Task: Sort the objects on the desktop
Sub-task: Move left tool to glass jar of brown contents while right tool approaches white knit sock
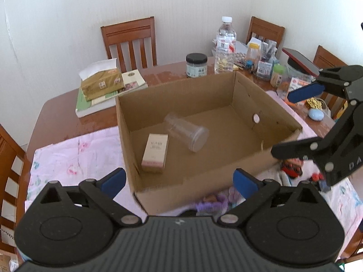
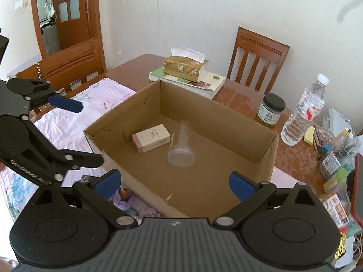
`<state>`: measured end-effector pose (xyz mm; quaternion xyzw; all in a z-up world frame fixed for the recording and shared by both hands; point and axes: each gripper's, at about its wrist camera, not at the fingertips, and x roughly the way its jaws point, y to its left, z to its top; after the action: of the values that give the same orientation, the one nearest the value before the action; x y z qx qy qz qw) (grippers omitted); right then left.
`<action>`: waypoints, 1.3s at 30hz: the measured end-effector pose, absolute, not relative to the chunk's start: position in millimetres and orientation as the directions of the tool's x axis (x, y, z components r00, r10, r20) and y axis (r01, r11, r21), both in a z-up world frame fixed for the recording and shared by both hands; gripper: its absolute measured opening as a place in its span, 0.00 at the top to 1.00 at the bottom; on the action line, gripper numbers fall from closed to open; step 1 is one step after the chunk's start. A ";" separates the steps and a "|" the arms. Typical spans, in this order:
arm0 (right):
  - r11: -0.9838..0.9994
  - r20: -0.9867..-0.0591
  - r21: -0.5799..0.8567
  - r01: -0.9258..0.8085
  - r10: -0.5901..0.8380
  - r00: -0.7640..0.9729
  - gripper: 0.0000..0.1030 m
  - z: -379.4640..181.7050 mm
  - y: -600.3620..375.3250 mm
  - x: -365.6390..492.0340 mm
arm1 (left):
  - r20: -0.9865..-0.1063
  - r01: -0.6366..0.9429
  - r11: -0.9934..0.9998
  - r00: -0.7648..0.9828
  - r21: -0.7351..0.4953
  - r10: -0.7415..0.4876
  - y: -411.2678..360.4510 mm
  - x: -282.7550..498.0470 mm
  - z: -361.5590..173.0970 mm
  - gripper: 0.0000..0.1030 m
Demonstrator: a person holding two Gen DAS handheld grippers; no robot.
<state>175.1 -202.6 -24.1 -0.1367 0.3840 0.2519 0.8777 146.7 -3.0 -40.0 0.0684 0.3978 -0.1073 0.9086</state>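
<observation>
Both the left hand-held gripper [image 1: 180, 182] and the right hand-held gripper [image 2: 174, 183] gape wide and empty above the cardboard box [image 1: 247, 165]; inside it lie a clear cup [image 1: 187, 134] and small carton [image 1: 155, 153], apparently sorted.

wooden chairs [image 1: 130, 43] ring the bench [image 1: 65, 111]. a tissue pack [image 1: 102, 80] lies on stacked books [image 1: 133, 80], a wooden door [image 2: 68, 11] stands open by the white wall [image 2: 181, 11].
</observation>
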 end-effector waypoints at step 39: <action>0.807 -0.815 0.014 -0.590 0.351 0.461 0.00 -93.2 -218.9 29.3 | -0.812 0.336 0.942 0.547 -0.009 -0.203 8.4 64.6 -115.5 0.03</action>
<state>29.3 -218.9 -93.2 -0.1364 0.4379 0.2790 0.8437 64.6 8.4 -115.5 0.0738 0.4504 -0.1537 0.8764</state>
